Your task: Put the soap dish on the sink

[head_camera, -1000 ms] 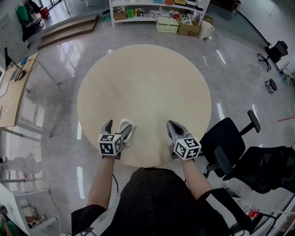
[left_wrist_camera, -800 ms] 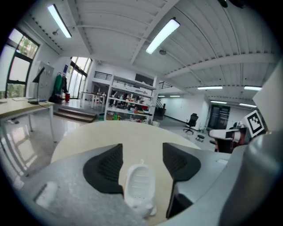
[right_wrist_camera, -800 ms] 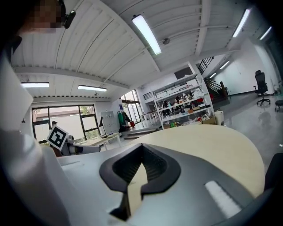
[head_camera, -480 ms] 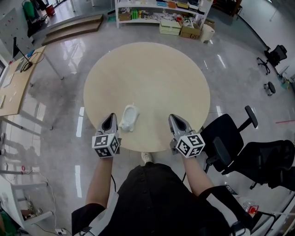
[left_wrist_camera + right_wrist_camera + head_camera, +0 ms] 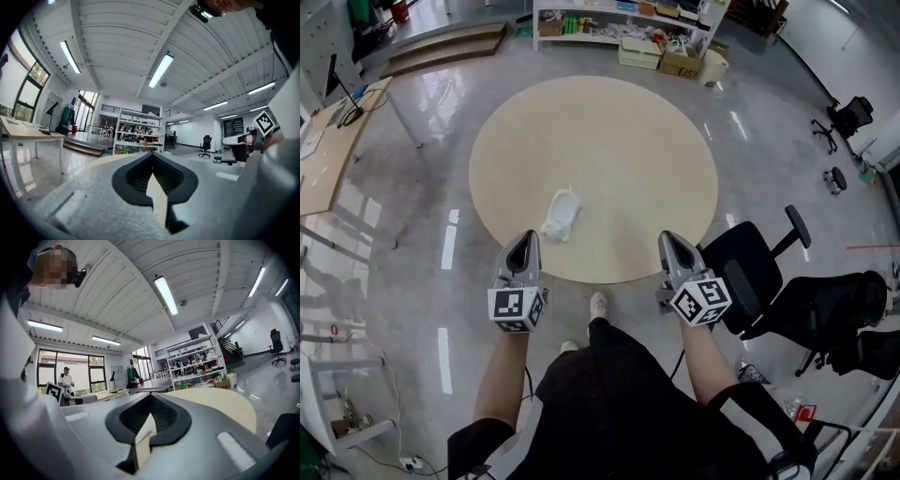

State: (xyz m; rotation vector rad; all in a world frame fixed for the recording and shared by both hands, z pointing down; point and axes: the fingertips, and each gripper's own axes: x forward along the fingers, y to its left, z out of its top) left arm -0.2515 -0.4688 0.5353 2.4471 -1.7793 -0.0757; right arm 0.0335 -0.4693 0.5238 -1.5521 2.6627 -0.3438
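The round table in the middle is pale tan. The soap dish on it is white. The left gripper and right gripper are grey, and their cubes have black-and-white squares. The floor is shiny grey. The chair at the right is black.

Ahead of you: 1 round pale table on a glossy grey floor. To your right, 1 black office chair near the table edge. Beyond the table, white shelving with a cardboard box at its foot. Wooden desk far left.

Right hand-held gripper, jaws together; round table, shelving beyond
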